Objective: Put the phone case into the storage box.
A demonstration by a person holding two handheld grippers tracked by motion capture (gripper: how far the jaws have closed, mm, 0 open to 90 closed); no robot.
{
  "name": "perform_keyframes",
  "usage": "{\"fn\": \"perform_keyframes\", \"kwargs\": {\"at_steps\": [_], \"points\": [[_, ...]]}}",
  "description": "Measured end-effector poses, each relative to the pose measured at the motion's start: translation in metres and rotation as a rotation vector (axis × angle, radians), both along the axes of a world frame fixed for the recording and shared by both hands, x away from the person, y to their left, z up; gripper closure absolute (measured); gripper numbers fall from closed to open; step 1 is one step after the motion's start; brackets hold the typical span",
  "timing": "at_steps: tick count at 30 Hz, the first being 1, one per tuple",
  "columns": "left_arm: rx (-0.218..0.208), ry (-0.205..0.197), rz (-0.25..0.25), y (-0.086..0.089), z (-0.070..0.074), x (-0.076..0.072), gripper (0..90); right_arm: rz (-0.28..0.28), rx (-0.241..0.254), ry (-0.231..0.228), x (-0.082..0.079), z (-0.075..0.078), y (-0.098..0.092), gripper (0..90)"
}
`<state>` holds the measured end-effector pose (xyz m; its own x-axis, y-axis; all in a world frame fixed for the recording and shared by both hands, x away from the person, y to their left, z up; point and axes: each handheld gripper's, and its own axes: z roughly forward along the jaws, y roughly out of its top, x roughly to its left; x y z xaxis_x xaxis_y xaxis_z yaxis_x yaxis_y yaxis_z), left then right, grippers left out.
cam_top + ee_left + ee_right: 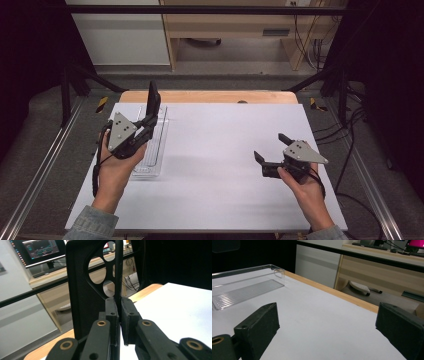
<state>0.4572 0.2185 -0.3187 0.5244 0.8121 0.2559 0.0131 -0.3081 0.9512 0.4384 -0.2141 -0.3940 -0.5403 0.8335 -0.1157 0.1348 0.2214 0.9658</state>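
Phone case upright, clamped in left tool, above tray

The high view looks down over the white table; both gripper views skim it closely.

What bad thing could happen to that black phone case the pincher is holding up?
The left gripper pinches the black phone case only by its thin lower edge, so the case could swivel or slip out. It hangs over the clear tray, so a drop might knock the tray's wall. The right gripper is open and apart, so it probably could not catch it.
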Motion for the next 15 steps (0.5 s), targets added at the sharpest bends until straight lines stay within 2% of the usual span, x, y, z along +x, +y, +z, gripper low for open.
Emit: {"fn": "perform_keyframes", "kwargs": {"at_steps": [6, 11, 15], "points": [[-0.013, 0.007, 0.039, 0.007, 0.002, 0.000, 84.6, -0.019, 0.009, 0.004, -0.007, -0.016, -0.008, 5.3], [-0.044, 0.008, 0.077, 0.013, 0.003, 0.000, 84.6, -0.036, 0.020, -0.005, -0.014, -0.024, -0.014, 4.8], [-0.070, 0.029, 0.111, 0.017, 0.003, -0.002, 84.6, -0.056, 0.014, -0.009, -0.017, -0.033, -0.017, 4.6]]}}
